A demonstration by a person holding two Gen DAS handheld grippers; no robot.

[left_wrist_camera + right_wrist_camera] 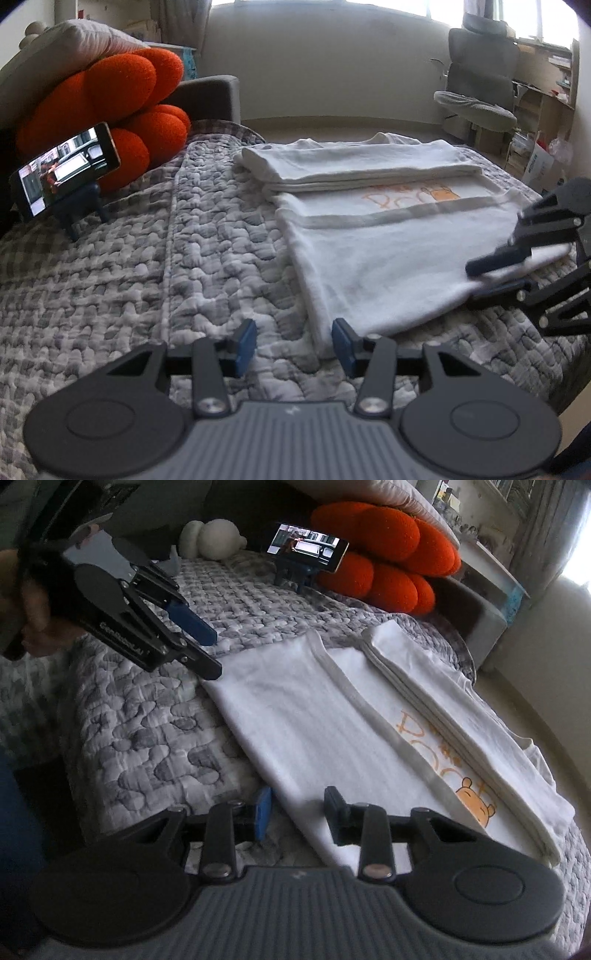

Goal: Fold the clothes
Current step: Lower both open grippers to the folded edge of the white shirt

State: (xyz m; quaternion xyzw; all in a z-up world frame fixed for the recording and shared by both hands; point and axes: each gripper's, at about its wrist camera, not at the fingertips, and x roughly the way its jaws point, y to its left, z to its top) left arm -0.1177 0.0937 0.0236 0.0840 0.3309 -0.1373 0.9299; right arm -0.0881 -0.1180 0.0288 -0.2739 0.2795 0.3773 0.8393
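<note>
The folded white shirt (373, 258) lies just ahead of the left tool (294, 341), spread, and between the spread right tool (297, 812) fingers, both low over the bed (147, 258).

Soft matt white cloth shirt (388, 254) lies on a puckered quilted bedspread (147, 258), beside fuzzy orange cushions (110, 92).

Two low, close wrist views from opposite corners of the white shirt (376, 251), both sharing it and the quilt (147, 716).
</note>
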